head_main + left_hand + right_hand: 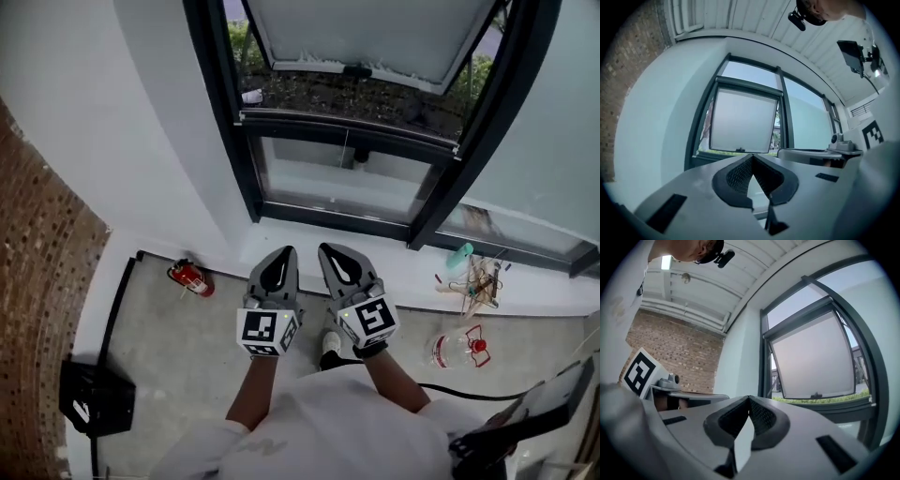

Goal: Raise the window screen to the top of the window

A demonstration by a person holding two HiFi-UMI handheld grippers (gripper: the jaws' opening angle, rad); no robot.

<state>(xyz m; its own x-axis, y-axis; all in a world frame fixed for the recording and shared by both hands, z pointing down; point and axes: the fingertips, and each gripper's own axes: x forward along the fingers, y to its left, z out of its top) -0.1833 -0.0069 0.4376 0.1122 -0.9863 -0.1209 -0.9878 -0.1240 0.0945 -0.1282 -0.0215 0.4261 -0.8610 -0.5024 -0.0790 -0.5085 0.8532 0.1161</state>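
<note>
White wall and a dark window frame fill the far side of the head view, with brick wall to the left and grey floor below. The window screen sits in the upper opening as a pale panel. Its lower edge carries a small handle and stops short of the crossbar, so a strip of greenery shows beneath it. The screen looks to be well down, and the raising has not begun.

Both tools are held side by side in front of the person's body, aimed at the window and well apart from it. The left claw is pinched fully together with nothing between its pads, and the right claw is the same – closed and empty. Each gripper view looks past its own meeting tips at the screen, with the handle low on the panel. That suggests the pair is being lined up on that lower edge, probably to push it from below.

The way ahead is open. A fire extinguisher lies on the floor to the left and a plastic bottle to the right, both clear of the claws. The frame's uprights close in on either side of the screen, so any upward travel has to run between them.
</note>
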